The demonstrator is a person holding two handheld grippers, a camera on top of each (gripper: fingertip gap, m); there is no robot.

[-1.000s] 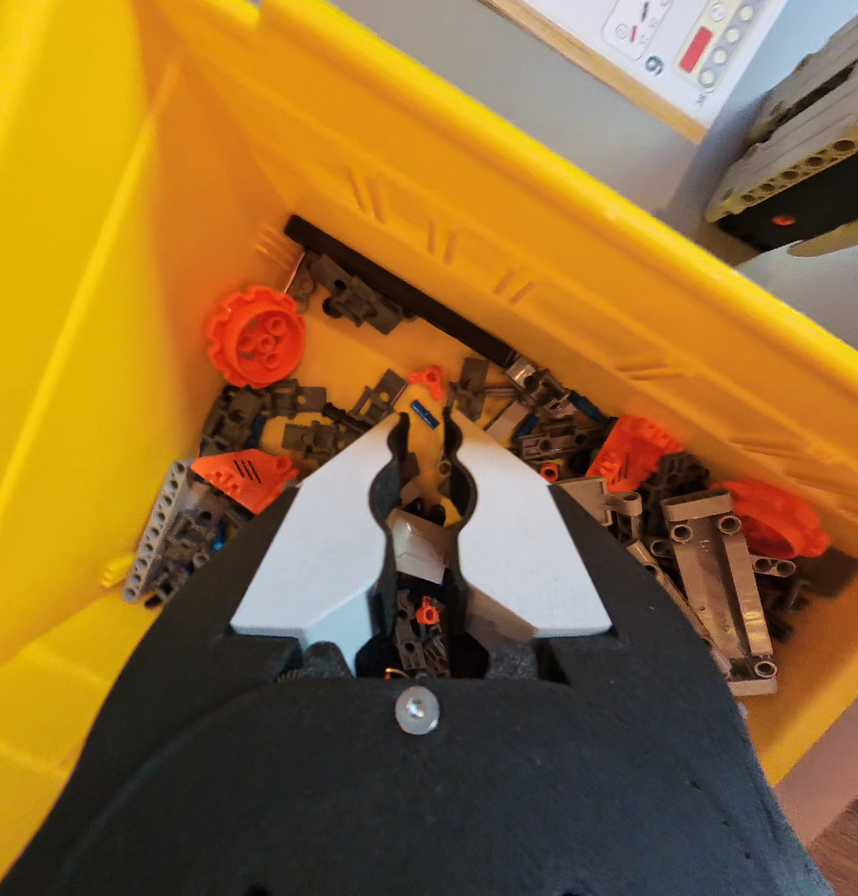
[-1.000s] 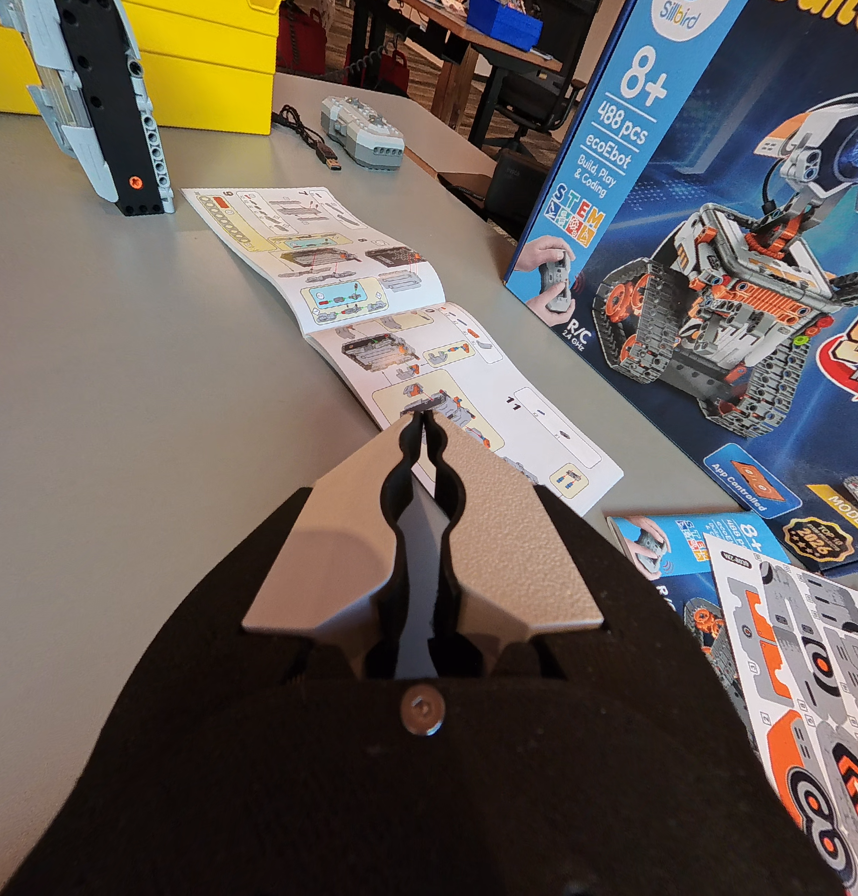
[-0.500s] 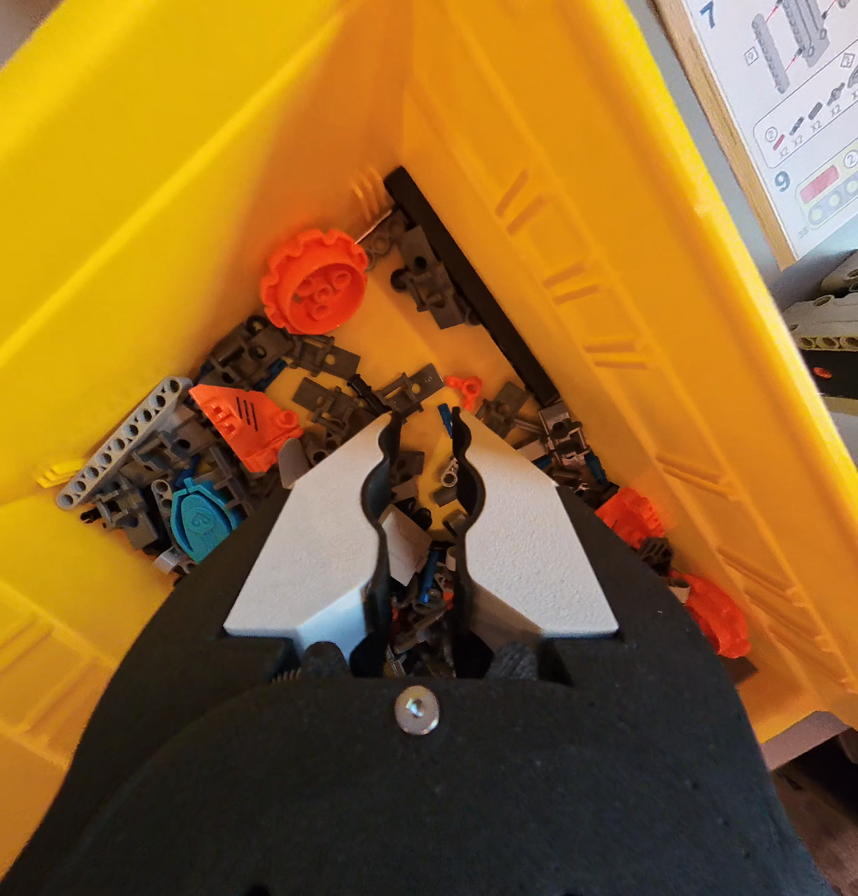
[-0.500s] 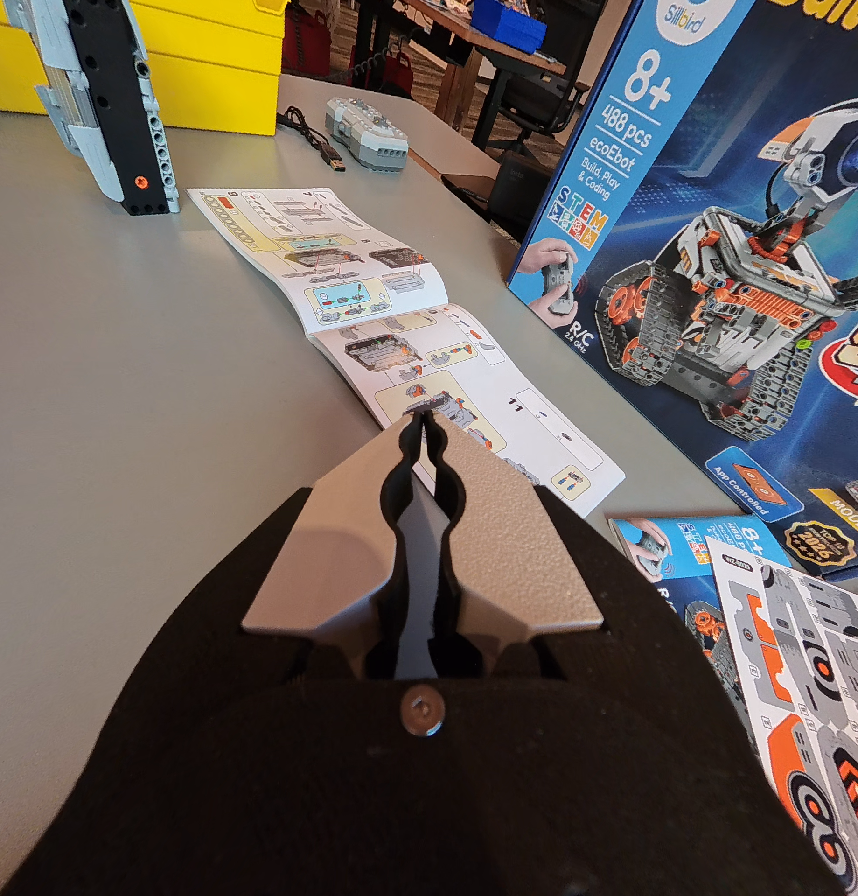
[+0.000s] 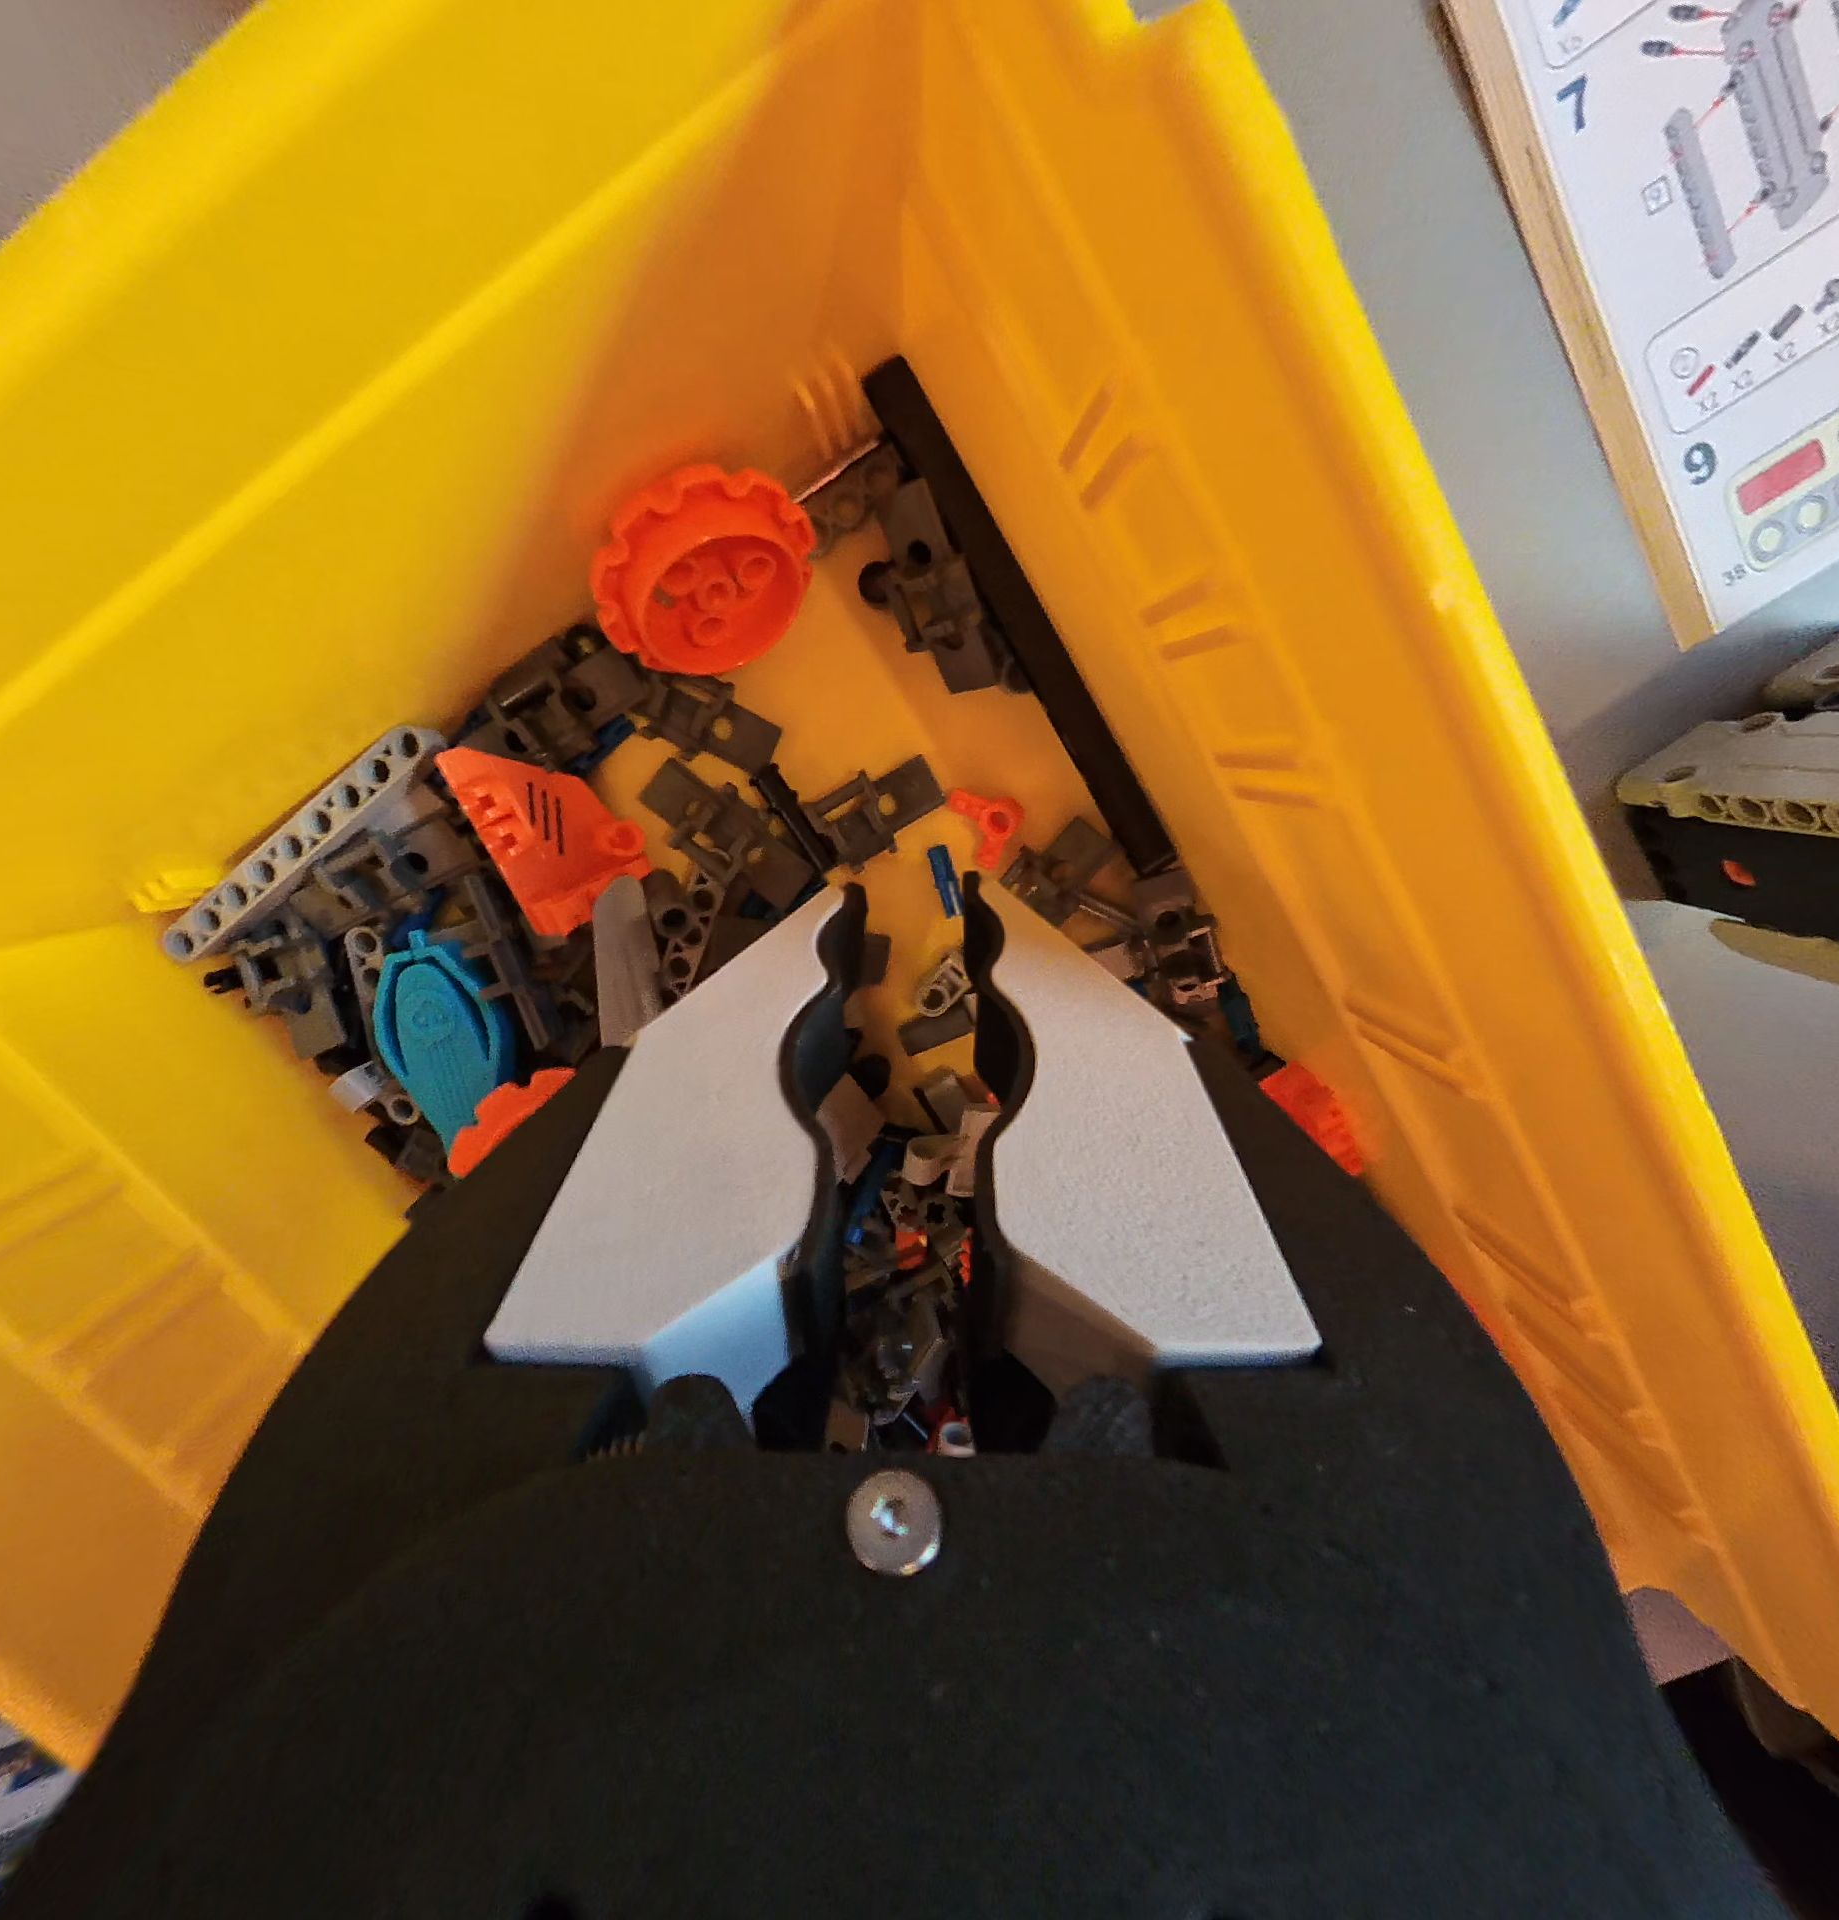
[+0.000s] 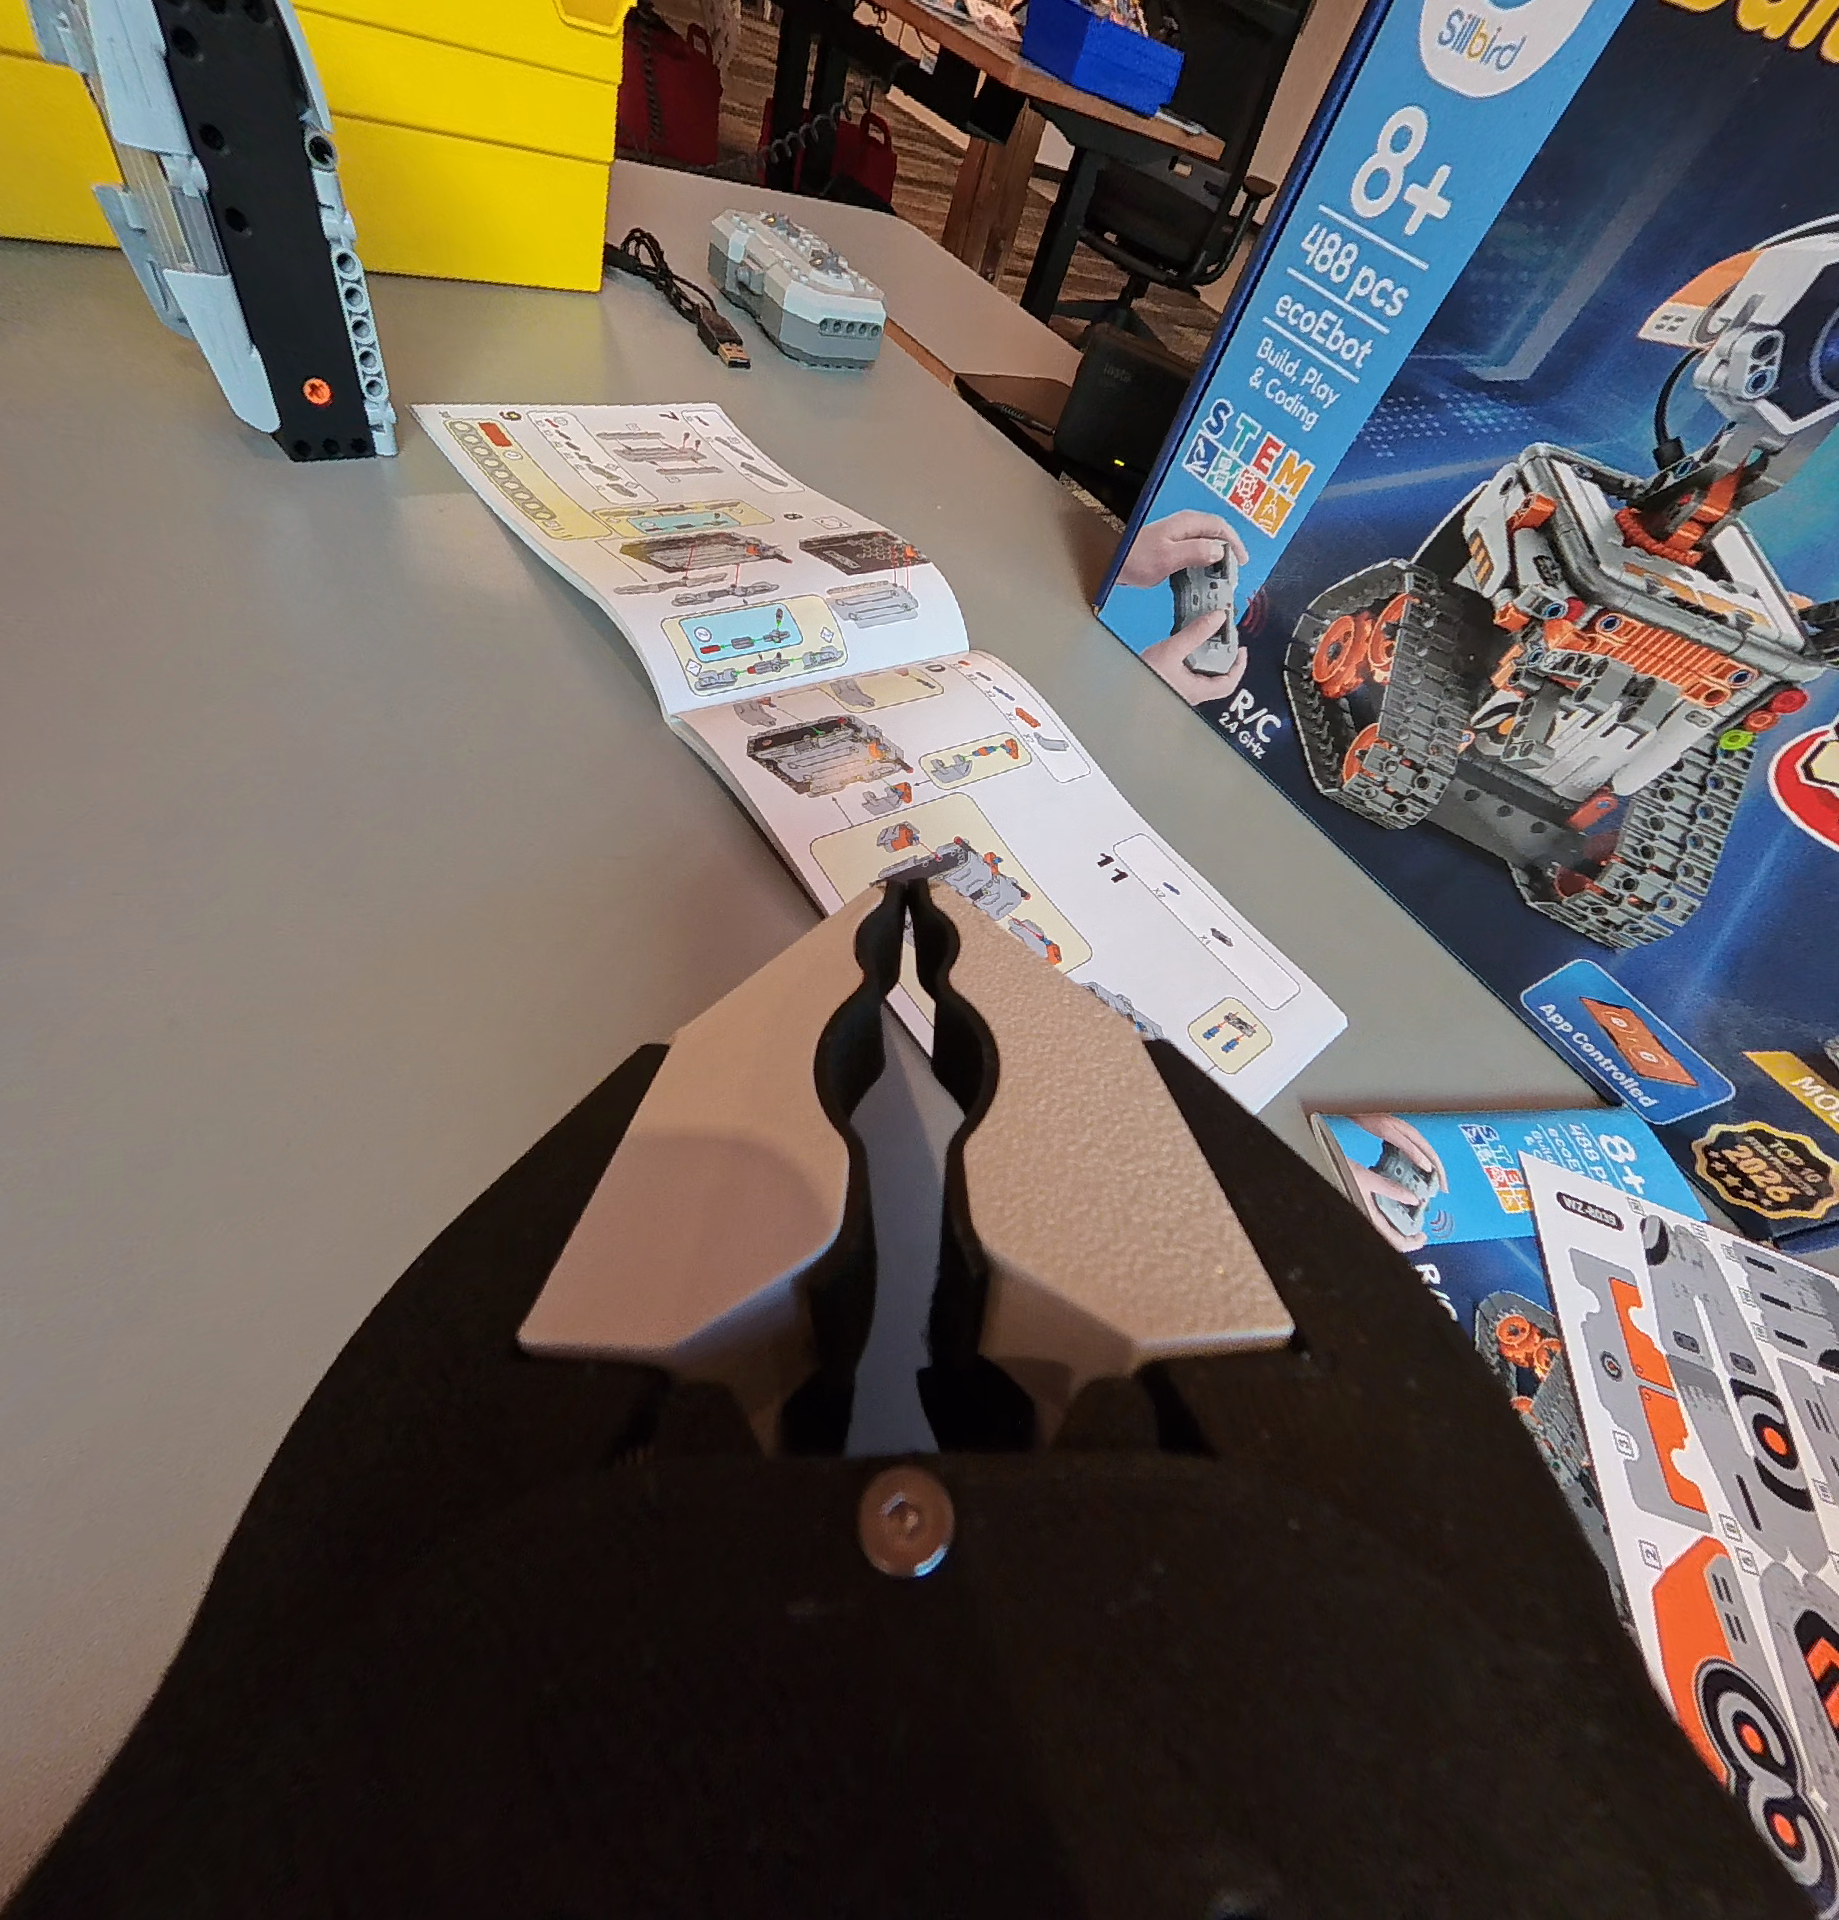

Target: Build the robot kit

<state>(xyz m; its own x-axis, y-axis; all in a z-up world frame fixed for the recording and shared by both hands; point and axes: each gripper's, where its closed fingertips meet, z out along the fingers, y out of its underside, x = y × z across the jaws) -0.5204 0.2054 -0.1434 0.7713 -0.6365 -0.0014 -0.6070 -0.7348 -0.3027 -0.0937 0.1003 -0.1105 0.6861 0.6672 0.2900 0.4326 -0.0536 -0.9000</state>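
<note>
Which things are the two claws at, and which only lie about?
At the claws: left claw, open, in yellow bin over loose building pieces; right claw, shut, by open booklet.
Lying about: kit box, sticker sheet, grey controller, black-grey assembly.

The yellow bin (image 5: pixel 1154 312) looks like smooth plastic with a slight sheen, ribbed at 3 o'clock. The orange wheel (image 5: pixel 702 566) at 11 o'clock and the teal piece (image 5: pixel 437 1029) at 9 o'clock in it are smooth, moulded plastic. The left gripper (image 5: pixel 907 899) has matt, finely grained pale fingers (image 5: pixel 707 1143) in a rough black body. The right gripper (image 6: pixel 907 896) shows the same pebbled finish. The booklet (image 6: pixel 790 665) is thin paper, the box (image 6: pixel 1569 520) glossy printed card, and the table (image 6: pixel 271 831) smooth, matt grey.
</note>
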